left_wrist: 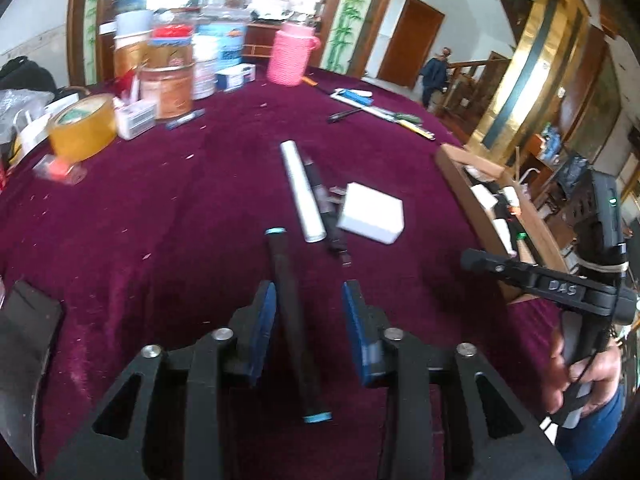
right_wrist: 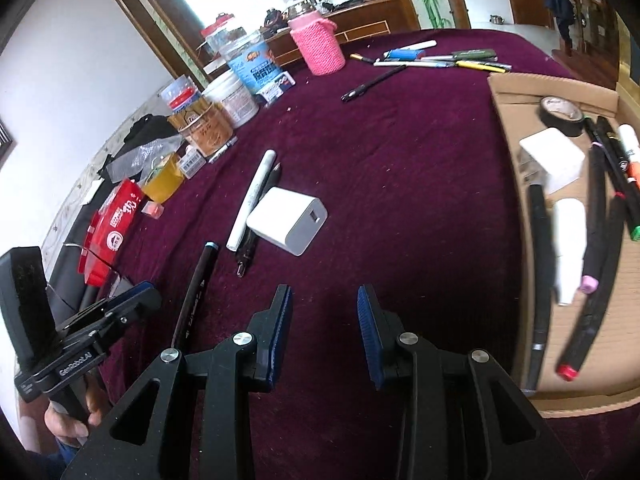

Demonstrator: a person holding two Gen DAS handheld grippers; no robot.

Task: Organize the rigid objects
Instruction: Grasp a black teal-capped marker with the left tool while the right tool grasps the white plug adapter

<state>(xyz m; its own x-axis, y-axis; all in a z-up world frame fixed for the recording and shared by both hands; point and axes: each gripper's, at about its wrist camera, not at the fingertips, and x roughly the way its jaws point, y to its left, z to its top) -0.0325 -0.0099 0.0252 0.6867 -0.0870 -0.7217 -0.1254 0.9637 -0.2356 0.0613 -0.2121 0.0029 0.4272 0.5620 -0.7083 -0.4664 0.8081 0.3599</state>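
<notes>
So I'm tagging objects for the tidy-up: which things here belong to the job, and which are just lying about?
Job:
- black marker with blue caps, between the open left claw
- white marker
- white charger cube
- cardboard box, already holding markers

Lying about:
- pink knitted holder
- jars
- yellow tape roll
- red packet

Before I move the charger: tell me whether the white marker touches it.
Apart. The right wrist view shows dark pens and cloth between the white marker and the white charger.

wrist cams | angled down, close | share white charger [left_wrist: 370,218] [right_wrist: 287,220]
</notes>
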